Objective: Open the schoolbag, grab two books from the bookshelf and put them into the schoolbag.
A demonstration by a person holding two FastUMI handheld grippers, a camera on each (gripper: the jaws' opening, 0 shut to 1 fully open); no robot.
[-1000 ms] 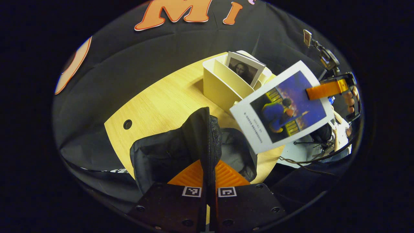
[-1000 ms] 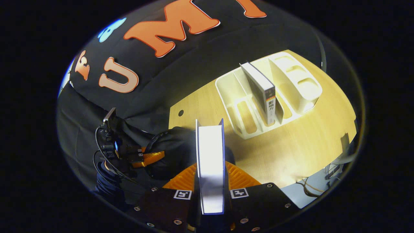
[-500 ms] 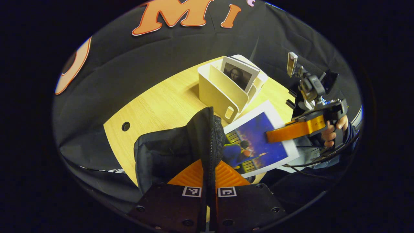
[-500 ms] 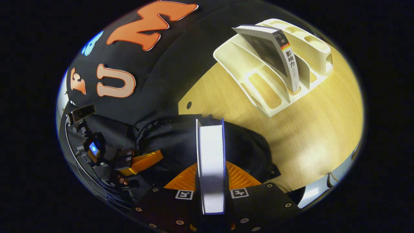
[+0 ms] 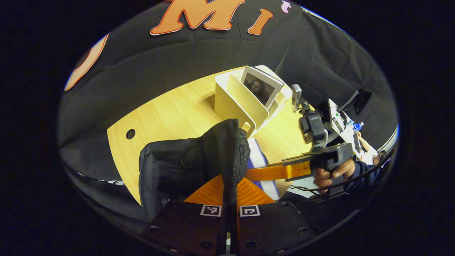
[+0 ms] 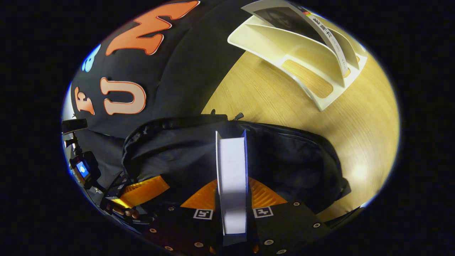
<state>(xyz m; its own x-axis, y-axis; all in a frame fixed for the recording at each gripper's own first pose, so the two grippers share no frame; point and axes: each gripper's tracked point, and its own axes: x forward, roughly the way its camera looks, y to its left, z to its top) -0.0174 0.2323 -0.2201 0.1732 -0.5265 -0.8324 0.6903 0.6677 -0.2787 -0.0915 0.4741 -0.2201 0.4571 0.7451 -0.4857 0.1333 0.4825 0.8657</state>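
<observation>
The right gripper (image 6: 231, 193) pinches a book (image 6: 231, 170) edge-on, over the schoolbag (image 6: 284, 160) mouth on the desk (image 6: 270, 103). The left gripper (image 5: 229, 199) clamps the bag's zipper flap (image 5: 231, 149), lifting it. Best to keep that flap high and slide the book straight down. The second book (image 5: 259, 87) stands in the bookshelf (image 5: 231, 103).

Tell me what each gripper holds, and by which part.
Left gripper: shut on the schoolbag, pinching the zipper edge of its opening. Right gripper: shut on a book, gripped across its covers, page edge facing the camera.
</observation>
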